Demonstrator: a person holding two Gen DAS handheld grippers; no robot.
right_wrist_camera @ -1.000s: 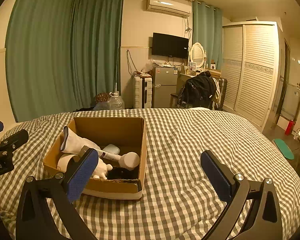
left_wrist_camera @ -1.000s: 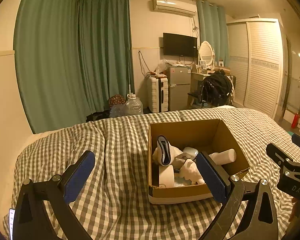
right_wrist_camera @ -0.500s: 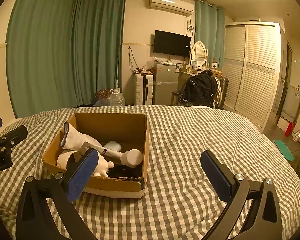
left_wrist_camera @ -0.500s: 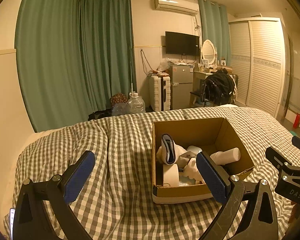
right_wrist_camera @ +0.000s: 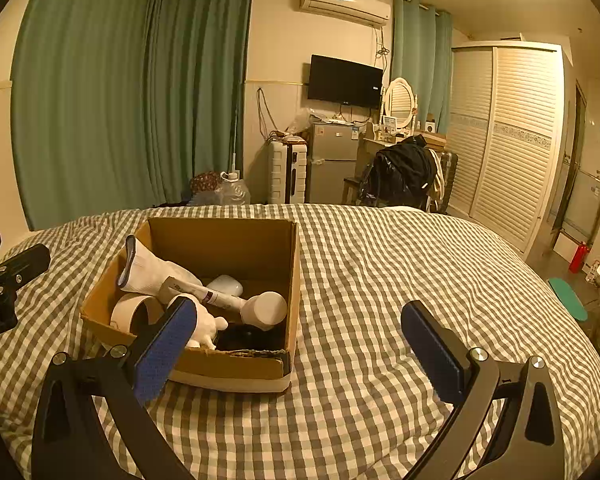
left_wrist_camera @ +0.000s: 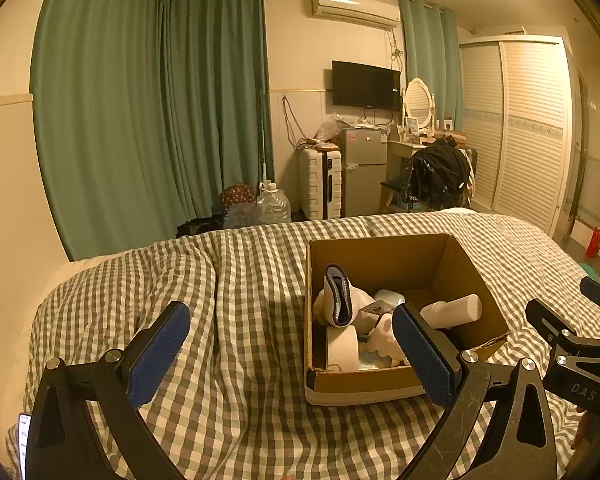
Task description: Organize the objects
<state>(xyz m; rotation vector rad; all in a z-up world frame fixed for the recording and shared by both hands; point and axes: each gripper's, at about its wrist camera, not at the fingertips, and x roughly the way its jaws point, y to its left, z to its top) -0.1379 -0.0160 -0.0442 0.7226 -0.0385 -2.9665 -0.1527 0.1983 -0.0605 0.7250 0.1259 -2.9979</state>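
Cardboard box [right_wrist_camera: 236, 364] sits mid-bed on the checked duvet [right_wrist_camera: 380, 280], holding a white sock [right_wrist_camera: 148, 272], tape roll [right_wrist_camera: 130, 310] and white bottle [right_wrist_camera: 264, 310]. My left gripper [left_wrist_camera: 292, 356] and right gripper [right_wrist_camera: 296, 348] hover nearby, fingers spread wide, holding nothing.

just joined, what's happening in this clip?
A person holds two grippers above a grey-and-white checked bed cover. Both the left gripper and the right gripper are open and hold nothing. An open brown cardboard box sits on the bed, holding a white sock, a roll of tape, a white tube and other small items. Nothing is gripped yet.
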